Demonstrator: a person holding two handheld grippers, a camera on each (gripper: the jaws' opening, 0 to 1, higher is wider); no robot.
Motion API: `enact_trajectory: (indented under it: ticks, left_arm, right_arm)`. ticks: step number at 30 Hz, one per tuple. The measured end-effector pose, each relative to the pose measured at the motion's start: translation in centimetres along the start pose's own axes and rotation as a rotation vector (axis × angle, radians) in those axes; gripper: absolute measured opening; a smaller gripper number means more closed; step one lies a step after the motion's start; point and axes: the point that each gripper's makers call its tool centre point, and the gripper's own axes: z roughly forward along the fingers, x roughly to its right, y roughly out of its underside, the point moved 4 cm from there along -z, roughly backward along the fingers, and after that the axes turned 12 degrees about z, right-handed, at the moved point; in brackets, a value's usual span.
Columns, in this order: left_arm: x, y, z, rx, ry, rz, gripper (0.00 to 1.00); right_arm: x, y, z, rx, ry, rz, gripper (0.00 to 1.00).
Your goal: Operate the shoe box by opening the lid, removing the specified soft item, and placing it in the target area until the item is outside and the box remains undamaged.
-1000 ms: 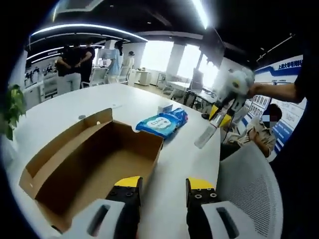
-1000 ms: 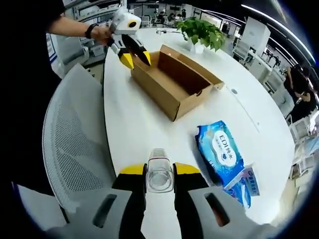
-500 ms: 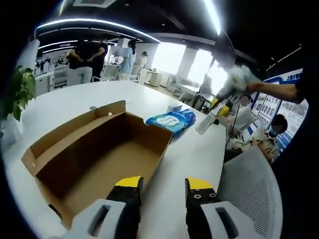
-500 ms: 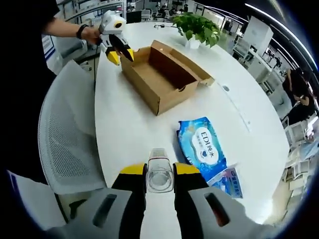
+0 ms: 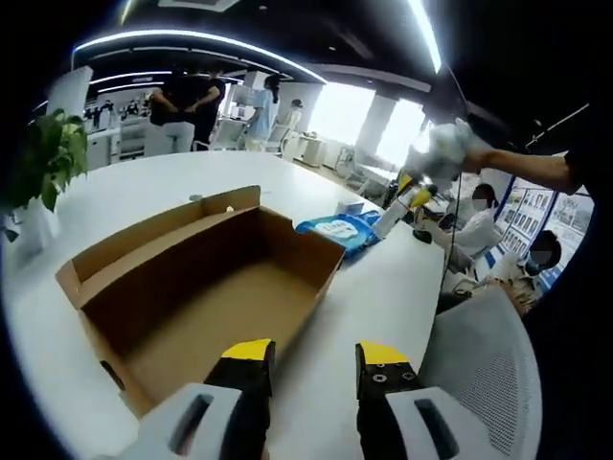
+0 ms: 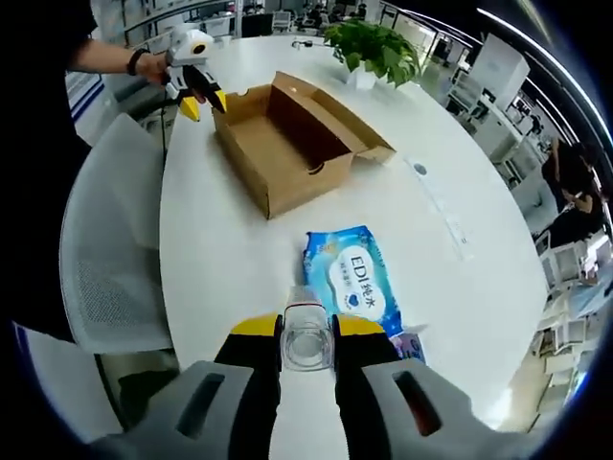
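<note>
In the left gripper view, the left gripper (image 5: pixel 311 362) is hovering with its yellow-tipped jaws parted and nothing between them, over the near end of the open cardboard box (image 5: pixel 201 297); the box is sitting on the white table (image 5: pixel 383 307) with its lid folded back on the far side; it is looking larger and nearer than half a second ago, as the camera has shifted; beyond its far right corner the blue pack of wipes (image 5: pixel 337 230) is lying flat on the table; the right gripper (image 5: pixel 414 196) is coming in from the right, gripping a clear bottle (image 5: pixel 388 222) just beside the pack, closer to it than a moment ago.

In the right gripper view, the right gripper (image 6: pixel 306 337) is clamping the clear bottle (image 6: pixel 306 335) between its jaws; the blue pack of wipes (image 6: pixel 350 278) is lying just beyond the bottle, more directly ahead than before; the box (image 6: pixel 283 144) is standing farther off, apart from the pack; the left gripper (image 6: pixel 192 81) is hanging at the box's far left end; a potted plant (image 6: pixel 374 53) is standing beyond the box.
</note>
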Motion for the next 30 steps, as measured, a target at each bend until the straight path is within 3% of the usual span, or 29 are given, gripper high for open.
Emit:
enact_trajectory:
  ticks: [10,20,30]
  left_arm:
    - [-0.4,0.1,-1.2,0.021,-0.061,-0.034,0.34]
    - [-1.4,1.0,-2.9,0.009,-0.125,-0.068,0.34]
    - [-1.7,0.9,-3.3,-0.002,-0.153,-0.082,0.34]
  right_arm:
    - [3.5,-0.7,0.5,-0.024,0.011,-0.038,0.18]
    - [7.1,-0.8,1.4,-0.041,0.025,-0.049,0.18]
    - [10.9,-1.3,2.3,-0.054,0.05,-0.045,0.18]
